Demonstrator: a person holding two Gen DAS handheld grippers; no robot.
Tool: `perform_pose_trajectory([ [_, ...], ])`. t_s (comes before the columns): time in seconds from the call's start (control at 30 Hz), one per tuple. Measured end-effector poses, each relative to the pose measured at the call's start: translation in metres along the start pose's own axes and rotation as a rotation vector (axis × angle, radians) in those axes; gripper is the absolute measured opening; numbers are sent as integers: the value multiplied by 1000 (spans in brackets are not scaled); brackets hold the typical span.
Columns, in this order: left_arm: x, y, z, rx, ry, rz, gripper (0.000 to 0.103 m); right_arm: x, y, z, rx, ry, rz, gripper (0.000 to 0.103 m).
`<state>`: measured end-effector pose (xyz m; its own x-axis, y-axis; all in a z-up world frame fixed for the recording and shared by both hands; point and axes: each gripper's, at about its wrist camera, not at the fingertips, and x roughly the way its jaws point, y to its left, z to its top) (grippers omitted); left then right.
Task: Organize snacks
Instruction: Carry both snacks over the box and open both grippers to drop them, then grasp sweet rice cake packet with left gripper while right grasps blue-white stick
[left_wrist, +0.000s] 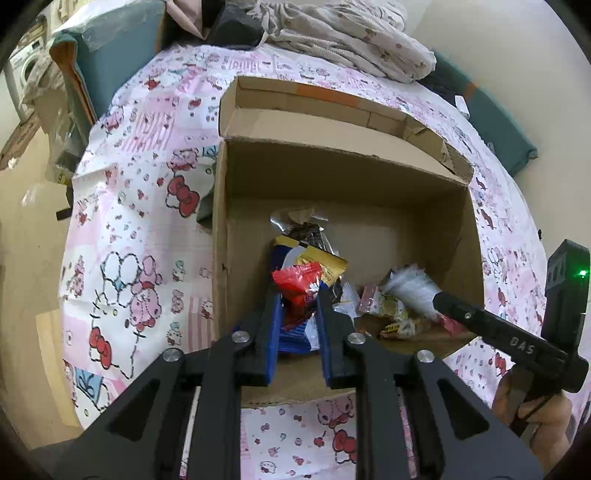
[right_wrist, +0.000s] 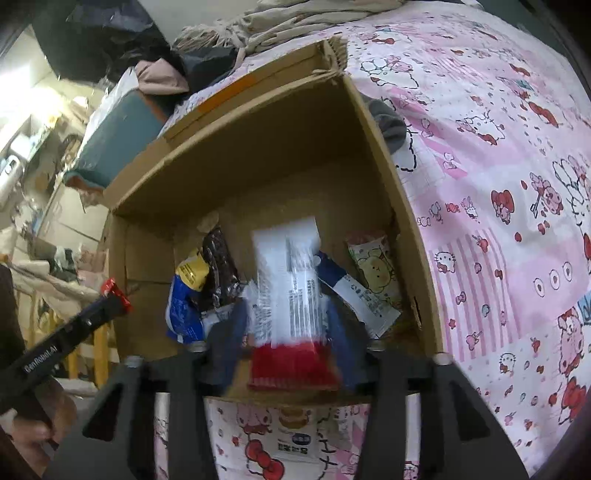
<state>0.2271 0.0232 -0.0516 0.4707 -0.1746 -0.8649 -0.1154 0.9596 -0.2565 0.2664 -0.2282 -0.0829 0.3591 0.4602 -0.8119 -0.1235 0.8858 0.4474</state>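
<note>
Left wrist view: left gripper (left_wrist: 298, 295) clamped on red snack packet (left_wrist: 297, 282), hovering over open cardboard box (left_wrist: 332, 173) on patterned bedsheet (left_wrist: 140, 206). Right gripper (right_wrist: 288, 332) pinching white-and-red packet (right_wrist: 286, 280), blurred, above same box. Loose snacks (right_wrist: 373, 266) piled on box floor.

Risks, judged: grippers close together, may collide; thin slippery wrappers could slide out before placement; blurred right packet may land outside pile or crush snacks beneath.

One cardboard box (left_wrist: 221, 206) is seen on the patterned cloth (left_wrist: 140, 206). Two grippers are counted, the left gripper (left_wrist: 297, 295) and the right gripper (right_wrist: 284, 325), one snack packet gripped in each. About five further packets are seen along the box's near edge.
</note>
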Motion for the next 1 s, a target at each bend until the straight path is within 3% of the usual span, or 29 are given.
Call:
perform_pose_trajectory([
  [0.1, 4, 1, -2, -7, 11, 13, 55, -4, -2, 1, 8, -13, -4, 63],
  [0.17, 4, -1, -3, -3, 9, 15, 59, -5, -5, 2, 24, -12, 3, 63],
  [0.57, 7, -7, -7, 18, 24, 4, 59, -16, -6, 2, 23, -24, 12, 63],
  [1.0, -15, -12, -24, 68, -29, 26, 59, -53, -14, -22, 73, -53, 27, 63],
])
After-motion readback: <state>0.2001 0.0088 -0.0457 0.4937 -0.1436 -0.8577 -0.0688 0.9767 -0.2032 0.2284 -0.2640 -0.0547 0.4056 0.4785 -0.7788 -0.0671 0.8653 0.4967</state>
